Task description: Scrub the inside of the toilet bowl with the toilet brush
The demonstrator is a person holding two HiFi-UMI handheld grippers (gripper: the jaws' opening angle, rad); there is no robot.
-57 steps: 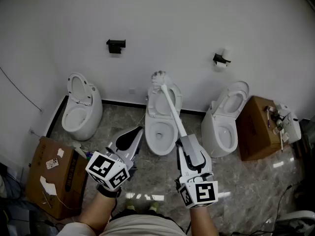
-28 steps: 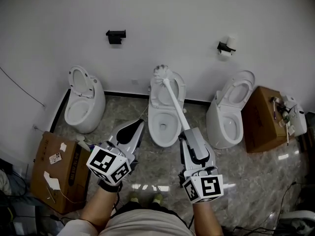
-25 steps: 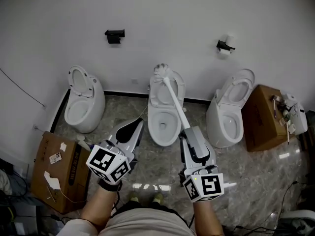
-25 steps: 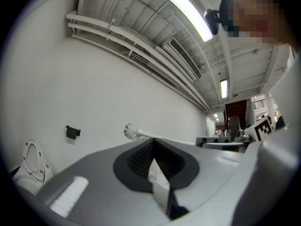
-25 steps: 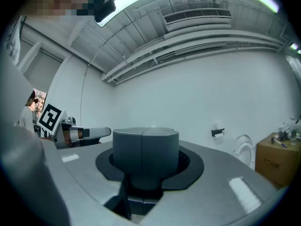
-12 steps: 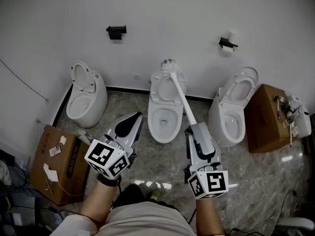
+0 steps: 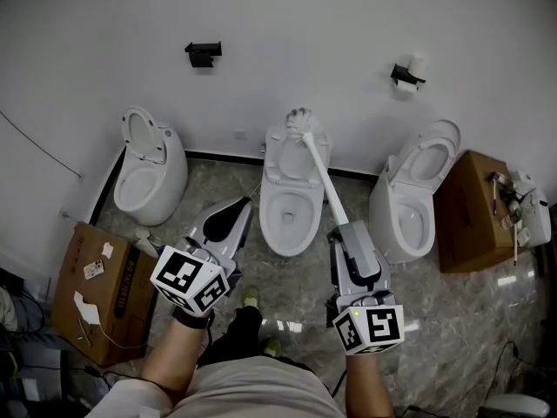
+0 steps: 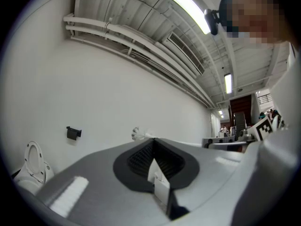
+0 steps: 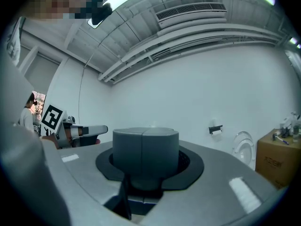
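Note:
The middle toilet [image 7: 287,207] stands open against the wall, lid up. My right gripper [image 7: 341,232] is shut on the grey grip of the toilet brush [image 7: 318,172]. Its white shaft slants up over the bowl. The bristle head [image 7: 301,120] is held high in front of the wall, above the raised lid and outside the bowl. In the right gripper view the grey grip [image 9: 146,147] fills the shut jaws of my right gripper [image 9: 143,135]. My left gripper [image 7: 237,209] hangs left of the bowl, shut and holding nothing. The left gripper view shows my left gripper [image 8: 153,142] and the bristle head [image 8: 138,134].
Another toilet [image 7: 148,177] stands to the left and a third toilet [image 7: 413,203] to the right. Cardboard boxes sit at the far left [image 7: 96,294] and far right [image 7: 474,225]. A black bracket [image 7: 203,53] and a paper-roll holder [image 7: 407,75] hang on the wall.
The brush stays raised in my right gripper, its head shifted slightly right along the wall. The person's feet have stepped forward and the view has moved a little.

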